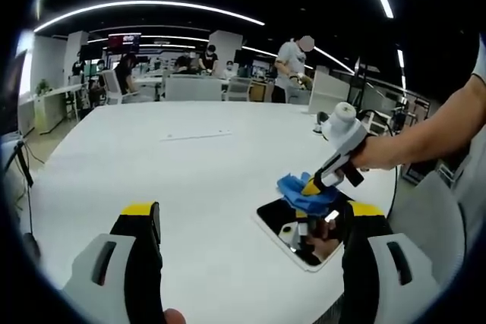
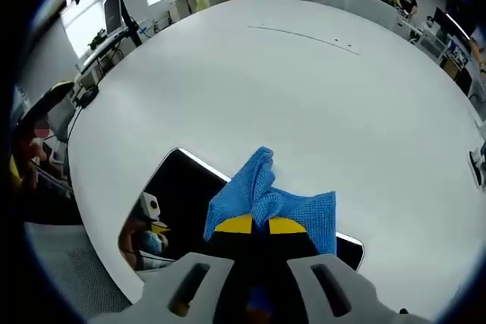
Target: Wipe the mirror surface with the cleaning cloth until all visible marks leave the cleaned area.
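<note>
On the white table [image 1: 190,180] the mirror [image 2: 178,210] lies flat, under the right gripper [image 2: 254,225], whose jaws pinch the blue cloth [image 2: 266,199] against it; left gripper [image 1: 250,221] hovers open beside the mirror, further off

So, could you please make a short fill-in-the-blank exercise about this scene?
1. The right claw is shut on a ____ cloth.
2. The cloth rests on the ____, which lies flat on the white table.
3. The left claw is ____ and holds nothing.

Missing words: blue; mirror; open
</note>
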The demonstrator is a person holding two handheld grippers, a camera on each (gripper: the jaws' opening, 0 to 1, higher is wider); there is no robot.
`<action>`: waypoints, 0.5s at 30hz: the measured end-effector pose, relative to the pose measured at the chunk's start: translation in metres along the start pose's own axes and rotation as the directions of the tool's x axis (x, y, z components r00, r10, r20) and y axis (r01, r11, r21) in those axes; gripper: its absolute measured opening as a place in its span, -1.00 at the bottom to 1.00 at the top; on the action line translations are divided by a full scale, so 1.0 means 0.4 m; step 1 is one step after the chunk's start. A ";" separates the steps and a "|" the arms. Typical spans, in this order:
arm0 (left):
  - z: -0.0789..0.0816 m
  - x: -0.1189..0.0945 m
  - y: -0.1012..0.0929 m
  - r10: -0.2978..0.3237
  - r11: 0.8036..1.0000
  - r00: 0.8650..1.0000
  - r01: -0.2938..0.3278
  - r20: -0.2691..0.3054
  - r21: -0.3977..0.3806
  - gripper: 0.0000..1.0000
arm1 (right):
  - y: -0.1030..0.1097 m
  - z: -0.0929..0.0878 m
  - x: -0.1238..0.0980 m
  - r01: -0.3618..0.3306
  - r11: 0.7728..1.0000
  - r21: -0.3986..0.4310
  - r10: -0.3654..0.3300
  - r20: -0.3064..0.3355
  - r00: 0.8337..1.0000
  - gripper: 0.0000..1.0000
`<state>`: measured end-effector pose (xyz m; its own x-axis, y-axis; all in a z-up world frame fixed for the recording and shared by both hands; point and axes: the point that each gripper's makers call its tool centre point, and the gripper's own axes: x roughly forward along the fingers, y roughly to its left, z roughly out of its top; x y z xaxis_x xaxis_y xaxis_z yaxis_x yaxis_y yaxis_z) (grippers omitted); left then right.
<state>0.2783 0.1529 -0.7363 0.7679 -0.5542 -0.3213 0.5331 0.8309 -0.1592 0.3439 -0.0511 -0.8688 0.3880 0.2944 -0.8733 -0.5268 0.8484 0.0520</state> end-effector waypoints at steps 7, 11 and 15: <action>0.001 0.003 0.001 -0.003 1.000 1.000 0.003 -0.002 0.006 0.98 | -0.015 -0.009 -0.006 0.008 1.000 0.003 -0.008 -0.004 1.000 -1.00; 0.003 0.002 0.000 -0.007 1.000 1.000 0.007 -0.005 0.012 0.98 | -0.024 -0.015 -0.013 0.014 1.000 0.005 -0.014 -0.007 1.000 -1.00; 0.006 0.000 0.002 -0.006 1.000 1.000 0.006 -0.006 0.015 0.98 | -0.036 -0.020 -0.012 0.020 1.000 0.006 -0.019 -0.009 1.000 -1.00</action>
<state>0.2797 0.1533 -0.7340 0.7625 -0.5589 -0.3257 0.5430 0.8267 -0.1475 0.3435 -0.0683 -0.8694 0.3912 0.2738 -0.8787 -0.5144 0.8567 0.0379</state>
